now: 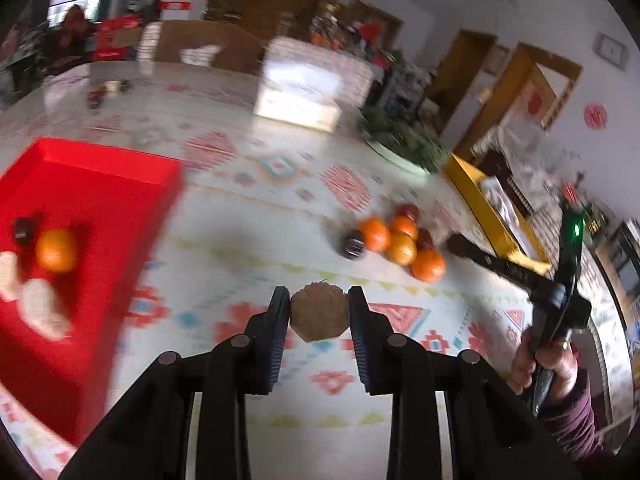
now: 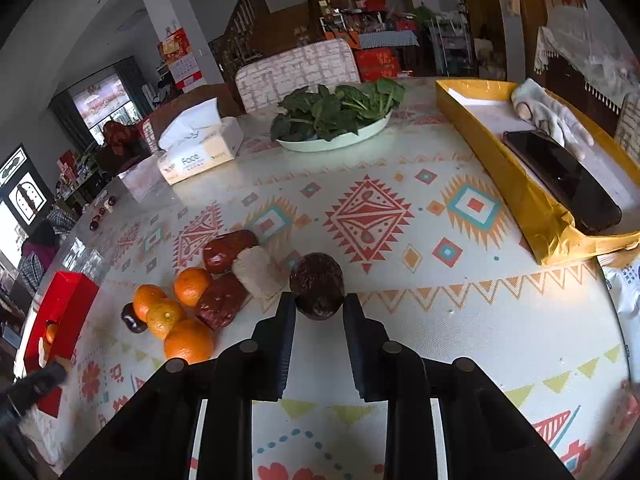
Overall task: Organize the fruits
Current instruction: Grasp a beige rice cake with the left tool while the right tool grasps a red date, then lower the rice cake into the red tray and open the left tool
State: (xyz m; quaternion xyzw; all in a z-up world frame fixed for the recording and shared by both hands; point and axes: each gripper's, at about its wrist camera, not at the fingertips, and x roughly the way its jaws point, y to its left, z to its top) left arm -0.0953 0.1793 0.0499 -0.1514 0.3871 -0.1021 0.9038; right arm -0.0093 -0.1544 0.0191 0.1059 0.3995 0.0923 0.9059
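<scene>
My left tongs (image 1: 319,307) are clamped on a tan, rough-skinned fruit (image 1: 318,312), pads pressing both its sides, and it hangs clear of the tablecloth (image 1: 248,216). My right tongs (image 2: 319,306) have their tips against the flanks of a dark wrinkled date (image 2: 317,291); I read that as clamped, though I cannot tell whether it is lifted or resting on the cloth.

My first worry is the left grip. The tan fruit sits right at the fingertips, so I judge a quick swing could roll it out forward. The left view is smeared, so I trust positions there less.

Next, the date. It is round and glossy-looking, held only at the tips, and a squeeze off its middle could squirt it ahead of the right tongs.

Just to the left of the right tongs lies the pile: a pale chunk (image 2: 258,276), red dates (image 2: 224,300), mandarins (image 2: 188,342) and a small dark fruit (image 2: 133,319). Swinging left, low, could scatter them, and the mandarins would likely roll.

Further left of my left tongs is the red tray (image 1: 108,168), already holding a mandarin (image 1: 56,250) and pale pieces (image 1: 40,308). Dropping from height could bounce fruit over its rim.

Far ahead, the greens plate (image 2: 332,142), tissue box (image 2: 200,152) and yellow box (image 2: 500,160) are well apart, so I see little risk there.
</scene>
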